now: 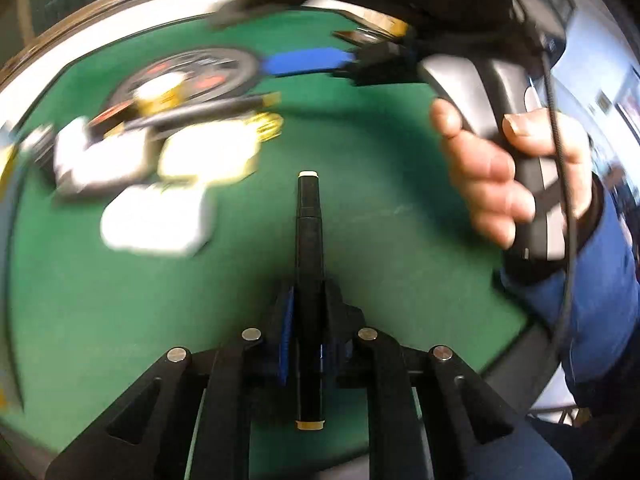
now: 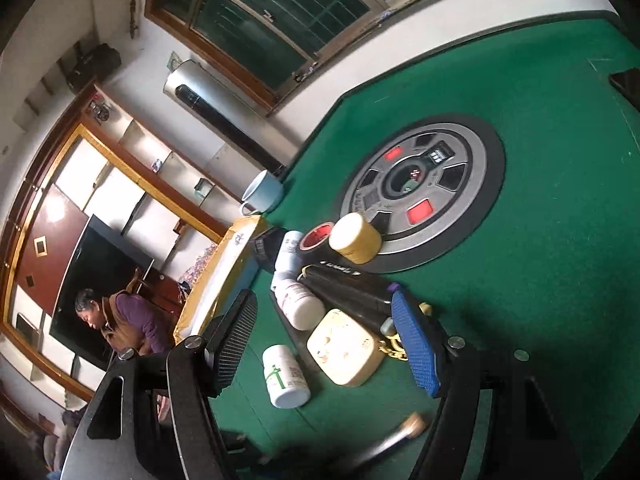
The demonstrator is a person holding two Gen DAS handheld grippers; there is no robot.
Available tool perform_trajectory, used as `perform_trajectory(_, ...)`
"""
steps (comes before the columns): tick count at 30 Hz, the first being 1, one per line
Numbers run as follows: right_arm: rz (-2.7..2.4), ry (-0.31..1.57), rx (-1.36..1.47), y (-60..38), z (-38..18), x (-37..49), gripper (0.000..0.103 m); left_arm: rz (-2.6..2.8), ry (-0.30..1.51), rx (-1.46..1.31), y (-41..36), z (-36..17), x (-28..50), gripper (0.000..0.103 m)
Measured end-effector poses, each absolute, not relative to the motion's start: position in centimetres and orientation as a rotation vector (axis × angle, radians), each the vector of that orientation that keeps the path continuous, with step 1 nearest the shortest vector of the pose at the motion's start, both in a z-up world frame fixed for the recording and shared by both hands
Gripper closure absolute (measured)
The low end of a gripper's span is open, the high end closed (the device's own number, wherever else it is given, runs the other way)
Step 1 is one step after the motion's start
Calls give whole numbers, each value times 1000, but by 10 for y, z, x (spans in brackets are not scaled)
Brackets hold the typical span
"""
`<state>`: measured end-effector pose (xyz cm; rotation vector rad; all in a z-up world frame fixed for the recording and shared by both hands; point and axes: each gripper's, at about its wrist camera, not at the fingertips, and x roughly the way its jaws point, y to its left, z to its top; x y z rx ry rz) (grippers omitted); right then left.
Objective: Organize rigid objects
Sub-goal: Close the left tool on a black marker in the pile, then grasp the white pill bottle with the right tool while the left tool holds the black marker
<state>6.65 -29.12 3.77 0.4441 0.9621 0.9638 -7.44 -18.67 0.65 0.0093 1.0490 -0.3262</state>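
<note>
black marker (image 1: 309, 280) clamped lengthwise in the closed left gripper (image 1: 308, 320) over the green table (image 1: 380, 200), right gripper (image 2: 328, 344) half open and empty above bottles (image 2: 298, 300), cream box (image 2: 346, 346) and tape roll (image 2: 356, 238) still loosely clustered, so sorting looks early

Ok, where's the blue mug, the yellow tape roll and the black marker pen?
Blue mug (image 2: 262, 194), right wrist view, on its outer side wall.
Yellow tape roll (image 2: 356, 238), right wrist view, on its pale top face.
Black marker pen (image 1: 309, 248), left wrist view, on the middle of its barrel.
</note>
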Motion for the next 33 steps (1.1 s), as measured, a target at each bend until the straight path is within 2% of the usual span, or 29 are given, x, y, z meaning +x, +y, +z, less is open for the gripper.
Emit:
perform_trajectory(5, 1030, 995, 299, -250, 39, 42, 38, -182, 1008, -129, -111, 3, -111, 91)
perform_trajectory(10, 1037, 953, -15, -192, 49, 0, 38, -85, 1003, -226, -70, -8, -108, 91)
perform_trajectory(12, 1046, 936, -72, -174, 52, -6, 43, -97, 999, -218, -64, -10, -102, 91)
perform_trajectory(16, 1045, 1076, 86, -141, 45, 5, 52, -108, 996, -196, -60, -11, -105, 90)
perform_trajectory(20, 940, 1270, 225, -111, 21, 18, 52, -126, 1012, -166, -53, 6, -111, 90)
perform_trajectory(22, 865, 1325, 205, -98, 11, 22, 52, -136, 1003, -165, -51, 5, -110, 90)
perform_trajectory(26, 772, 1331, 107, -74, 5, 27, 53, -147, 993, -133, -51, 5, -109, 90)
perform_trajectory(28, 748, 1294, 49, -66, 6, 28, 58, -146, 993, -110, -56, 7, -114, 90)
perform_trajectory(29, 744, 1280, 28, -64, 5, 27, 68, -144, 996, -104, -57, 7, -114, 90)
perform_trajectory(30, 754, 1275, 26, -64, 5, 28, 73, -144, 999, -88, -58, 7, -113, 90)
perform_trajectory(33, 847, 1246, 75, -74, 0, 29, 73, -129, 1007, -52, -63, 8, -104, 90)
